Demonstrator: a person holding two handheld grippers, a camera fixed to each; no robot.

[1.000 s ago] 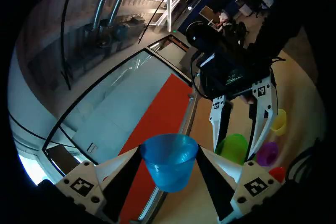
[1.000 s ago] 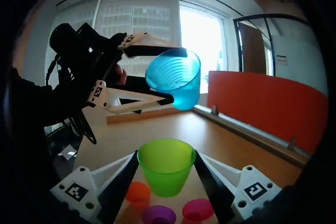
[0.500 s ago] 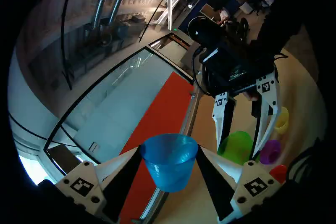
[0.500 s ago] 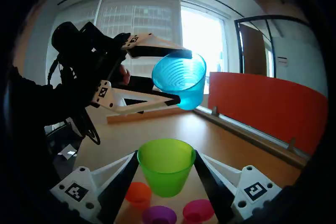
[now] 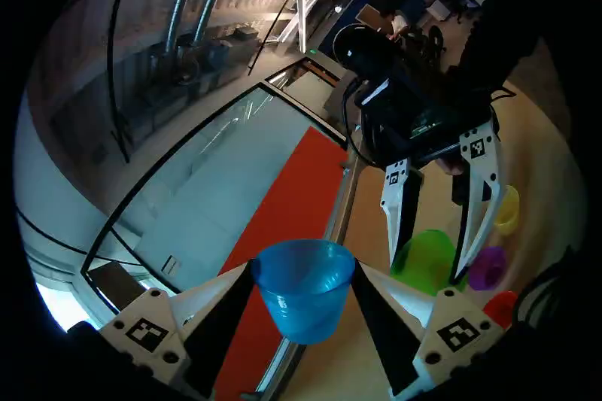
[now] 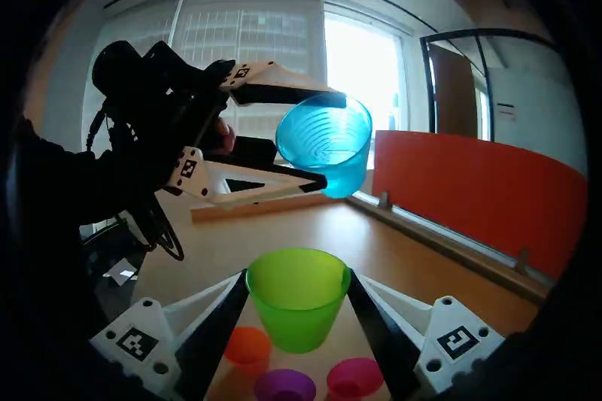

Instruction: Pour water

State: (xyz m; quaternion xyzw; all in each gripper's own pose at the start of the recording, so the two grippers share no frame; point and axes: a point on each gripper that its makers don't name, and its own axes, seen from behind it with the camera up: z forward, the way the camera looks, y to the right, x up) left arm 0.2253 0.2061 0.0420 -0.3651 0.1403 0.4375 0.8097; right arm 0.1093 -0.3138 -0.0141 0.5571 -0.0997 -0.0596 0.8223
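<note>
1. The table [image 6: 301, 232] spreads bare and wide behind the green cup [image 6: 297, 299]. Open wood runs from that cup back to a raised wooden strip under the window [image 6: 361, 70].
2. The red panel [image 6: 481, 198] stands along the table's edge to the right of the green cup, well apart from it. A grey rail lies at its foot, with bare wood between.
3. The left gripper [image 6: 329, 144] hangs in the air above and beyond the green cup, held by a hand [image 6: 220, 134]. Its fingers are clamped on the blue cup [image 6: 325, 141], one at each side. In the left gripper view, the same tongs [image 5: 303, 273] press both walls of that cup [image 5: 303, 299].
4. The right gripper [image 6: 297, 281] grips the green cup between both fingers, upright, mouth open to the air. From the left gripper view, it [image 5: 427, 269] reaches down over the table with the green cup [image 5: 425, 258] between its tips.
5. The blue cup is tilted, its mouth turned toward the green cup. It touches nothing but the fingers, with clear air between the two rims.
6. The orange cup [image 6: 247, 344], purple cup [image 6: 284, 384] and pink cup [image 6: 354, 377] sit on the table just beside the green cup, on its near side.
7. The yellow cup [image 5: 509, 209] stands a little beyond the purple cup [image 5: 489, 267], near the green cup.
</note>
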